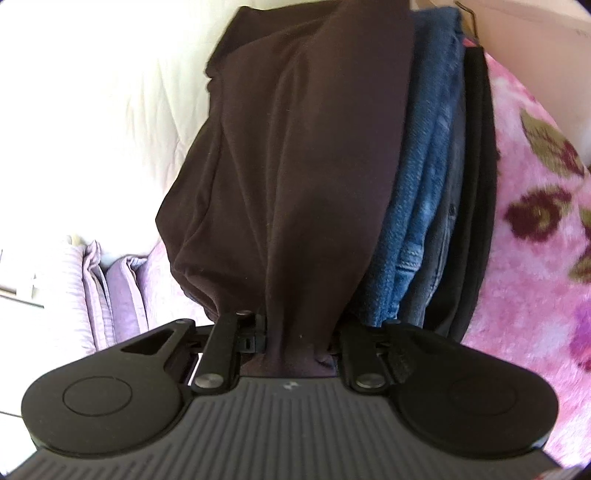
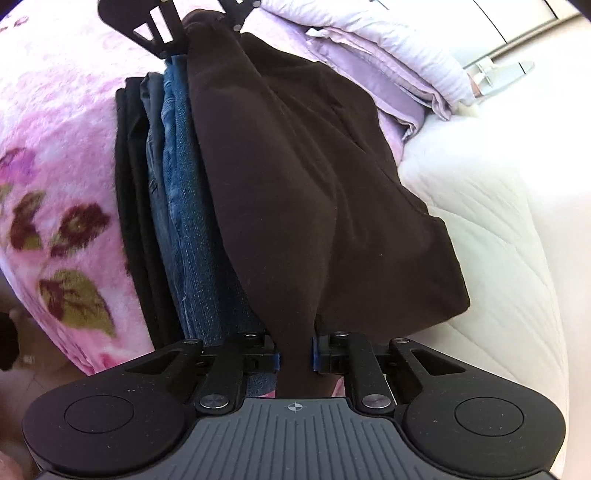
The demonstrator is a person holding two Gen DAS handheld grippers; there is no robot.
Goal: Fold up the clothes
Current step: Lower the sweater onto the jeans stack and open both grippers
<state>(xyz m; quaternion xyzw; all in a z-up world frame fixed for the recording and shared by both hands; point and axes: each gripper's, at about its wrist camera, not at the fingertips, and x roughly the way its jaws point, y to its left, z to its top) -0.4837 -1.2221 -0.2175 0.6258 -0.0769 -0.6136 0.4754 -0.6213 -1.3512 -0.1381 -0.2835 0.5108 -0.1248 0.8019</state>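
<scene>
A dark brown garment (image 1: pixel 295 166) is stretched between my two grippers, folded lengthwise, and lies on a stack of folded clothes. My left gripper (image 1: pixel 299 332) is shut on one end of it. My right gripper (image 2: pixel 294 354) is shut on the other end of the brown garment (image 2: pixel 314 184), pinched between blue pads. Across the cloth, the left gripper (image 2: pixel 201 26) shows at the top of the right wrist view. Under the brown piece lie folded blue jeans (image 1: pixel 417 192), (image 2: pixel 184 203) and a black garment (image 1: pixel 476 177), (image 2: pixel 129 184).
The stack rests on a pink flowered blanket (image 1: pixel 535 221), (image 2: pixel 55 166). A white quilted mattress (image 2: pixel 480 229), (image 1: pixel 110 110) lies on the other side. Folded lilac bedding (image 2: pixel 388 62), (image 1: pixel 110 288) sits beyond the garment.
</scene>
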